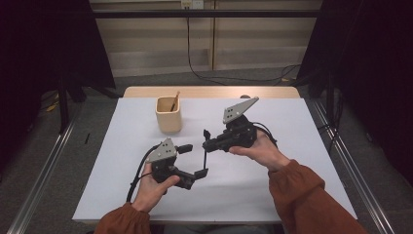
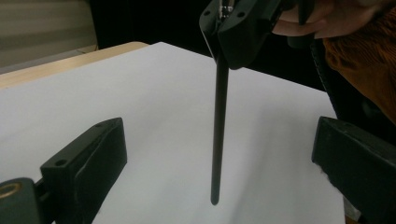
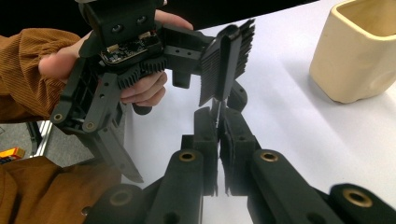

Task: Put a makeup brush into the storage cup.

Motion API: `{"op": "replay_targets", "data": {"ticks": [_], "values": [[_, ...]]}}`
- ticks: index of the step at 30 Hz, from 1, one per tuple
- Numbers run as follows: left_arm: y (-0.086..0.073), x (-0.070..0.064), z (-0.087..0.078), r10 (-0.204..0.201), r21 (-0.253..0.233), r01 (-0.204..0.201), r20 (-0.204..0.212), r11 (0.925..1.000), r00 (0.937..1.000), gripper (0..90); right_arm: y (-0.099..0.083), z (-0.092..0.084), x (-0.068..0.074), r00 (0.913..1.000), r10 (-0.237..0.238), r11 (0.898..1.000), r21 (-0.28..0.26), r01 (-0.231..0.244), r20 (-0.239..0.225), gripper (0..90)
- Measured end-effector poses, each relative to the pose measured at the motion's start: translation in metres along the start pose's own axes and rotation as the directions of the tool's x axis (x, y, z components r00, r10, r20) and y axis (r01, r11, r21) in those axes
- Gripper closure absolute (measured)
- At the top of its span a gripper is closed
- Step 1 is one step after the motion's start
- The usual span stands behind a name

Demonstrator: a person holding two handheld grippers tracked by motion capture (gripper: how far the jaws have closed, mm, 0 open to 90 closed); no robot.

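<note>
Currently right tongs (image 1: 206,140) pinch a thin black stick (image 1: 203,155) at its top, hanging tip-down just above the surface (image 1: 292,146). Left tongs (image 1: 195,160) spread wide, stick between them, untouched.

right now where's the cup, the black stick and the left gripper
cup (image 1: 168,118), high view, front wall
black stick (image 2: 219,135), left gripper view, mid shaft
left gripper (image 1: 195,161), high view, between its fingertips
</note>
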State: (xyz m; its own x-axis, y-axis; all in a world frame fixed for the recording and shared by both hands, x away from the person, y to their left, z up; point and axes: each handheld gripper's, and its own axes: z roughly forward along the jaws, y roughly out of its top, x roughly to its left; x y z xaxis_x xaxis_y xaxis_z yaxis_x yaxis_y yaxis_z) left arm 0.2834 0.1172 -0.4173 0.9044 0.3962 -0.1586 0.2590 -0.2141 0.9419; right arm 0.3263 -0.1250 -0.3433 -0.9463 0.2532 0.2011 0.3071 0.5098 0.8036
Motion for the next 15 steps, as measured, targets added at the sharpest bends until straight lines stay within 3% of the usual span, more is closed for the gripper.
{"op": "replay_targets", "data": {"ticks": [2,10,15], "values": [[-0.0002,0.0007,0.0012,0.019,-0.008,-0.019,-0.01,0.9998,0.9998,3.5,0.0001,0.0003,-0.0003,1.0,0.002,1.0,0.002,-0.002,0.004,85.6],[-0.0014,0.0021,0.008,0.01,0.021,-0.009,-0.025,0.9997,0.9996,7.1,0.0013,0.0016,-0.0007,1.0,0.003,1.0,-0.011,-0.003,-0.003,85.6],[-0.0005,0.0011,0.0083,0.012,0.015,-0.012,-0.027,0.9998,0.9996,16.9,0.002,0.0043,0.0001,1.0,-0.001,1.0,-0.002,0.001,-0.003,85.6]]}}
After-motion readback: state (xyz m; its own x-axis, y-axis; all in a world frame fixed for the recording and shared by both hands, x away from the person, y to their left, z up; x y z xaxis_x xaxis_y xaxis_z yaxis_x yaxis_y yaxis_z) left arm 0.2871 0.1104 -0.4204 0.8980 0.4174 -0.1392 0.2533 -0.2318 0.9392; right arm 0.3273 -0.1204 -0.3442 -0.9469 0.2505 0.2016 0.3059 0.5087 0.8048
